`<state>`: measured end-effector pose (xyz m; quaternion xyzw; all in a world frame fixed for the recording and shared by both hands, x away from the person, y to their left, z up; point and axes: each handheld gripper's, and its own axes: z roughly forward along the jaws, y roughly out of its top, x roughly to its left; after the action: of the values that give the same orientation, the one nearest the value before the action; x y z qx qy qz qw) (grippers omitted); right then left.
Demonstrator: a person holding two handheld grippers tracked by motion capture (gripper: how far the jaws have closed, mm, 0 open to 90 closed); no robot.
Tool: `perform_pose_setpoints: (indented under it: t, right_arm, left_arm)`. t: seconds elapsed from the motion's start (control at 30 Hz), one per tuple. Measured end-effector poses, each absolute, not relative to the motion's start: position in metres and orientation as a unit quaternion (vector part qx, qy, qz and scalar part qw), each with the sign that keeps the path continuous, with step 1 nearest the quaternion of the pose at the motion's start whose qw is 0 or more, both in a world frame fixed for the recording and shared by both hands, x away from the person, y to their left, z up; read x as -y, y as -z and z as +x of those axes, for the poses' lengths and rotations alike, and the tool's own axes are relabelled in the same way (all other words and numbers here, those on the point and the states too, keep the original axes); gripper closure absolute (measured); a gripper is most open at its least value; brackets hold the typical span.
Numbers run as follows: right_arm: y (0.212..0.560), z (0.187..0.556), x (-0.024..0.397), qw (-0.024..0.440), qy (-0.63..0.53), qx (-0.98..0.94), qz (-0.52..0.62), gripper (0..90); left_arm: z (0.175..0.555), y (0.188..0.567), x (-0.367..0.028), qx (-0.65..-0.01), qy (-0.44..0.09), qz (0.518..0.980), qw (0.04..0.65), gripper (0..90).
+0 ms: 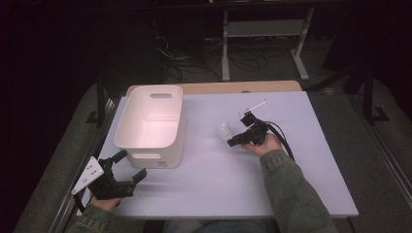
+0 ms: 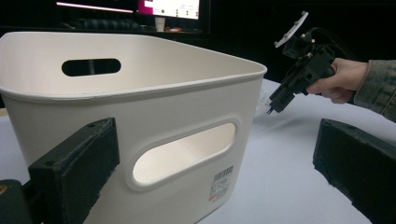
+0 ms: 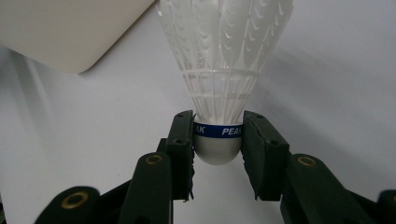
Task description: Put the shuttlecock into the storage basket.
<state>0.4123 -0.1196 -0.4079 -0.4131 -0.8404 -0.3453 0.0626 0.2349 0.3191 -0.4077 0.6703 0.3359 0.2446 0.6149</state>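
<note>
A white plastic shuttlecock with a blue band around its cork is pinched at the cork by my right gripper, shut on it. In the high view the shuttlecock hangs just left of the right gripper, over the middle of the table and right of the bin. A white plastic bin with handle slots stands at the table's left. My left gripper rests open near the front left corner, its jaws either side of the bin's near corner. In the left gripper view the right gripper appears beyond the bin.
The table has a pale lavender top with a wooden strip along its far edge. Beyond it are a dark floor, cables and a metal stand. Open table surface lies in front of and right of the right hand.
</note>
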Motion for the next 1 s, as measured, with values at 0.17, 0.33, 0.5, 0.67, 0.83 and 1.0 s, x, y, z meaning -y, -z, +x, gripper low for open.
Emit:
perform_pose_setpoints:
  t: [0.17, 0.33, 0.5, 0.67, 0.83, 1.0]
  right_arm:
    - [0.404, 0.41, 0.119, 0.053, 0.351, 0.841, -0.409, 63.9]
    - [0.396, 0.407, 0.117, 0.048, 0.36, 0.841, -0.401, 63.9]
    - [0.39, 0.405, 0.116, 0.048, 0.368, 0.841, -0.394, 63.9]
    - [0.382, 0.404, 0.113, 0.044, 0.374, 0.842, -0.387, 63.9]
    - [0.378, 0.402, 0.111, 0.041, 0.379, 0.842, -0.381, 63.9]
    - [0.371, 0.399, 0.107, 0.039, 0.383, 0.844, -0.374, 63.9]
  left_arm:
    - [0.235, 0.408, -0.319, -0.336, -0.245, 0.67, 0.615, 0.0]
    - [0.235, 0.408, -0.319, -0.336, -0.245, 0.67, 0.615, 0.0]
    - [0.235, 0.408, -0.319, -0.336, -0.245, 0.67, 0.615, 0.0]
    - [0.235, 0.408, -0.319, -0.336, -0.245, 0.67, 0.615, 0.0]
    - [0.235, 0.408, -0.319, -0.336, -0.246, 0.67, 0.615, 0.0]
    - [0.235, 0.408, -0.319, -0.335, -0.246, 0.67, 0.615, 0.0]
